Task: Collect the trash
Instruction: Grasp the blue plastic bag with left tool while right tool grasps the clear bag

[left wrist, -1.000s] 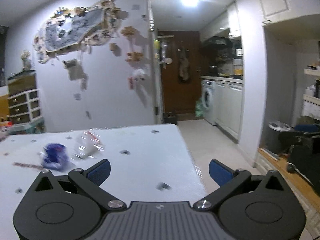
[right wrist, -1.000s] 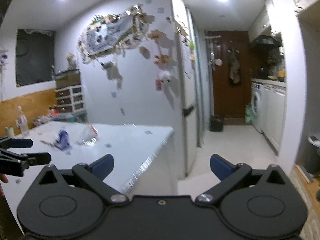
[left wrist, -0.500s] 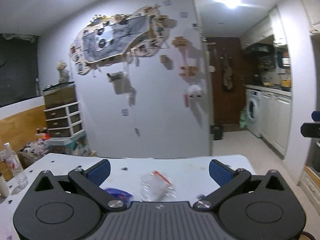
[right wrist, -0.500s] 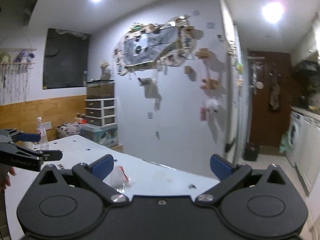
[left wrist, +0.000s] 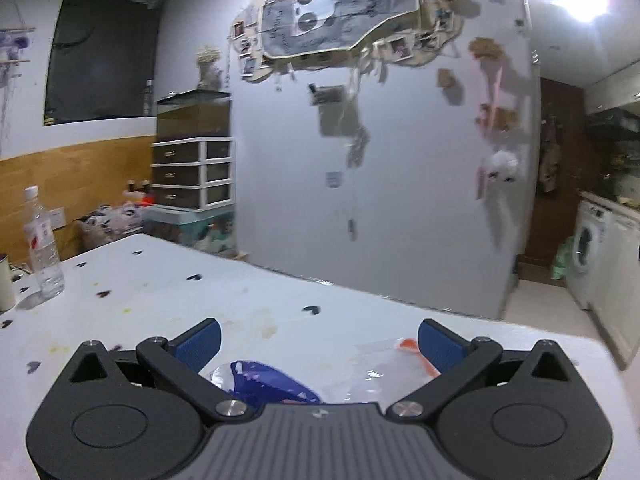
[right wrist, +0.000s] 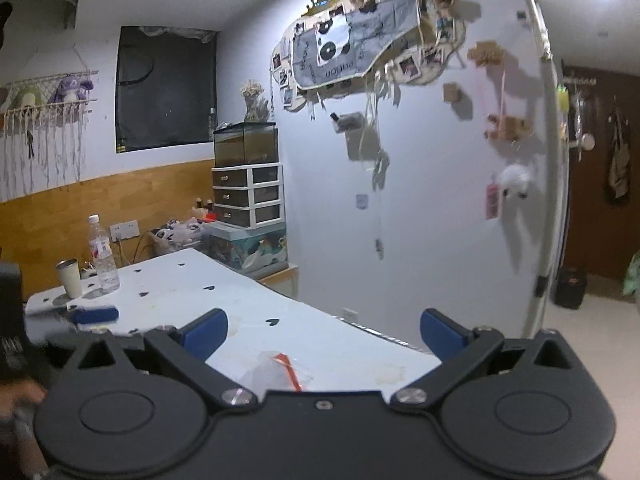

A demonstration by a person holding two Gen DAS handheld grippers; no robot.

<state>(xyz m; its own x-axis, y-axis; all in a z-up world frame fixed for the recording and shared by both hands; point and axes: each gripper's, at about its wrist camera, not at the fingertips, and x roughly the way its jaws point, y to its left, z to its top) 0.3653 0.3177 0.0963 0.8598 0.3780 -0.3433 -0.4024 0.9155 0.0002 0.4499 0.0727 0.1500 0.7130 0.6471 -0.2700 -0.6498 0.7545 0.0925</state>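
Both claws, left claw (left wrist: pixel 319 338) and right claw (right wrist: pixel 323 330), hover wide over table (left wrist: pixel 160 280) trash.

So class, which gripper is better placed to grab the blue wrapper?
Probably the left gripper: the blue wrapper lies between its open fingers. The right gripper faces only the clear bag.

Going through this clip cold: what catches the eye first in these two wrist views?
Two pieces of trash lie on the white table right ahead of the open left gripper: a crumpled blue wrapper and, to its right, a clear plastic bag with a red strip. The open right gripper frames that bag too. A water bottle and a cup stand at the table's far left end.
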